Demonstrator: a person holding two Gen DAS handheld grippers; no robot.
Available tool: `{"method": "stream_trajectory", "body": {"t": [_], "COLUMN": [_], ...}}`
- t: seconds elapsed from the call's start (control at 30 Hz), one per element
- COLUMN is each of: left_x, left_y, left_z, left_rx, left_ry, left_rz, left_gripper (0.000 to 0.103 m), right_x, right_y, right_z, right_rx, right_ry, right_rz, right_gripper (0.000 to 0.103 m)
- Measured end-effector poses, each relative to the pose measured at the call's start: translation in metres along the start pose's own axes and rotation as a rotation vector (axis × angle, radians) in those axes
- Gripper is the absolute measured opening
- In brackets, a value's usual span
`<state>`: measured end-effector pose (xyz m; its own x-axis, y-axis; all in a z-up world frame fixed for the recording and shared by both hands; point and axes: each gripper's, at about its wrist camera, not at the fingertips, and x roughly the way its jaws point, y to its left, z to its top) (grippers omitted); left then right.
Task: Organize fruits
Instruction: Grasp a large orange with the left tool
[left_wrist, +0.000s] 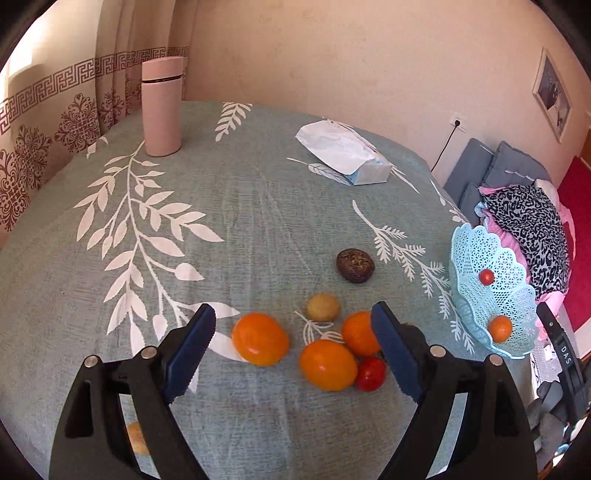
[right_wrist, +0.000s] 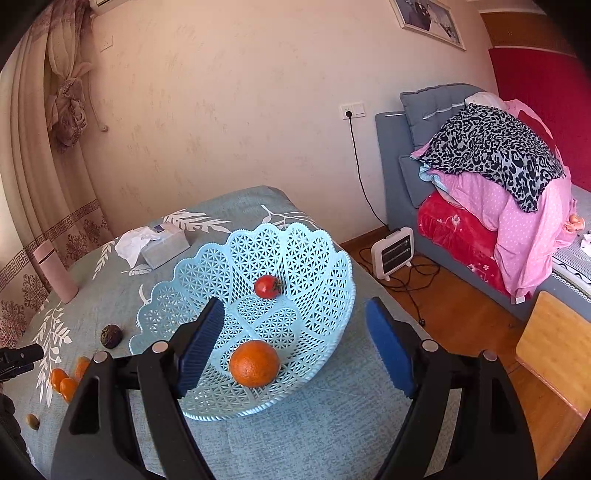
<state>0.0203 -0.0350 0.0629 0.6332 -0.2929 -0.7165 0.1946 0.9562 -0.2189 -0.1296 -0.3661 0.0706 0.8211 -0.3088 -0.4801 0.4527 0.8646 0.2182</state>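
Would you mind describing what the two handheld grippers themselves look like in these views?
Both look identical. The left gripper and the right gripper each have two matte black plastic arms that splay into a V, with triangular cut-outs and round silver pivot pins. Each finger ends in a dark blue pad with a serrated edge. No cables, sleeves or hands are visible; white lettering shows on a black part at the left view's right edge.

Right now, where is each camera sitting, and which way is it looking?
Left wrist: sits on the left gripper, looking across the table at loose fruit; both open fingers show.
Right wrist: sits on the right gripper, looking down into the blue basket holding an orange and tomato; both open fingers show.
Shared: basket, tissue box, pink bottle, dark fruit.
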Motion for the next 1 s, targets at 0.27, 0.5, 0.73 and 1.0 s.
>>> {"method": "stream_trajectory", "body": {"t": [0.27, 0.5, 0.73, 1.0], "left_x": [0.008, 0.024, 0.045, 0.041], "left_y": [0.037, 0.026, 0.014, 0.019], "left_z": [-0.010, -0.015, -0.017, -0.017], "left_rx": [-0.062, -0.007, 0.047, 0.036], "left_ry": [0.026, 0.058, 0.110, 0.094], "left_rz": [0.046, 0.023, 0.016, 0.014], "left_gripper": [0.085, 0.077, 0.056, 0.042], "right_x": [0.000, 0.000, 0.001, -0.014], "right_y": [0.007, 0.012, 0.015, 0.029], "right_z": [-0.002, -0.003, -0.004, -0.005], "right_rx": [-0.036, -0.065, -0.082, -0.142], "right_ry": [-0.008, -0.014, -0.017, -0.074], "right_rz": [-0.034, -0.056, -0.059, -0.087], "right_gripper": [0.080, 0.080, 0.080, 0.080]}}
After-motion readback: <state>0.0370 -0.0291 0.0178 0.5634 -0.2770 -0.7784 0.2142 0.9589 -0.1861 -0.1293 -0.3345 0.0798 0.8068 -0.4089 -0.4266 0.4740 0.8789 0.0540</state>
